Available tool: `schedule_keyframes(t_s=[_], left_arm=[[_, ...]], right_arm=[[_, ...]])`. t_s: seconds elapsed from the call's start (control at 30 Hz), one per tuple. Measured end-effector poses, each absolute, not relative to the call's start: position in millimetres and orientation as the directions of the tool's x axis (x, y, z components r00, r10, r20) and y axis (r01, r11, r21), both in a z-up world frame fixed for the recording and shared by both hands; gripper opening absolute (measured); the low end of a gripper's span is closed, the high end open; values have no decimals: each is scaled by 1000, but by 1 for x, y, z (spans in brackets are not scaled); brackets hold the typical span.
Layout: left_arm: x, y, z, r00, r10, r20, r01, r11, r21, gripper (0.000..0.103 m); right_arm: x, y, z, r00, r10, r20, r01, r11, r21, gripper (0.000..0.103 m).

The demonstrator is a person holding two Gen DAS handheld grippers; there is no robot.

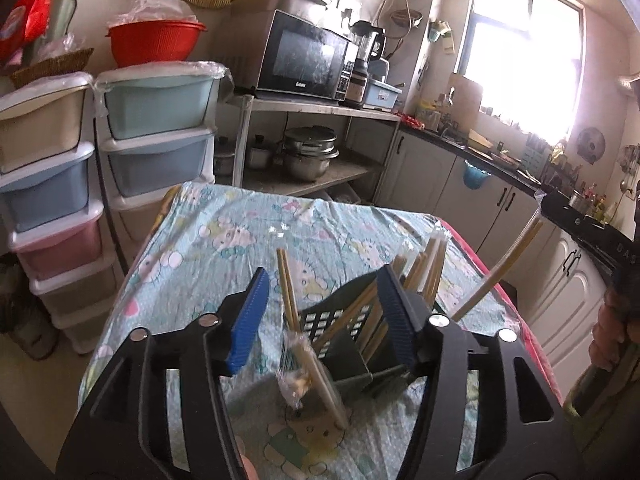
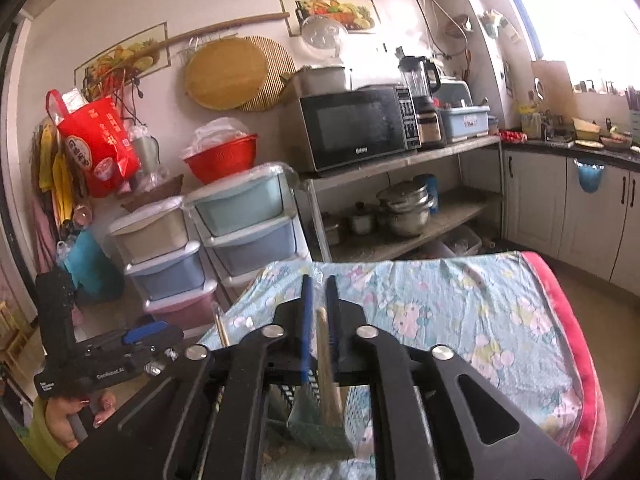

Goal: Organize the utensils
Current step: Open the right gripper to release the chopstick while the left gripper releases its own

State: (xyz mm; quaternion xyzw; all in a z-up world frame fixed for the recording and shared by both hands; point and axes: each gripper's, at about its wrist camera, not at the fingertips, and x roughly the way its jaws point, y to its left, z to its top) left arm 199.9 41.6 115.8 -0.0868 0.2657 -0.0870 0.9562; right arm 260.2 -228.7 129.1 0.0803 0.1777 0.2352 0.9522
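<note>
A dark slotted utensil holder stands near the tablecloth's near edge, wooden chopsticks leaning inside. Left gripper gapes wide, empty. Right gripper, narrowly parted, brackets one chopstick; contact unclear.

Pale blue cartoon-print cloth with a pink edge covers the bench; dark green basket, tan chopsticks, blue-padded black tongs.
</note>
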Motion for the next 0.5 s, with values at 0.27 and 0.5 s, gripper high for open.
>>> schedule_keyframes(t_s=[0.27, 0.5], left_arm=[[187, 45, 106, 835, -213, -507, 107, 967, -230, 65], [175, 43, 96, 827, -218, -518, 104, 965, -239, 80]], right_arm=[[252, -229, 112, 809, 475, -346, -412, 879, 242, 32], [240, -230, 96, 793, 471, -386, -410, 882, 232, 48]])
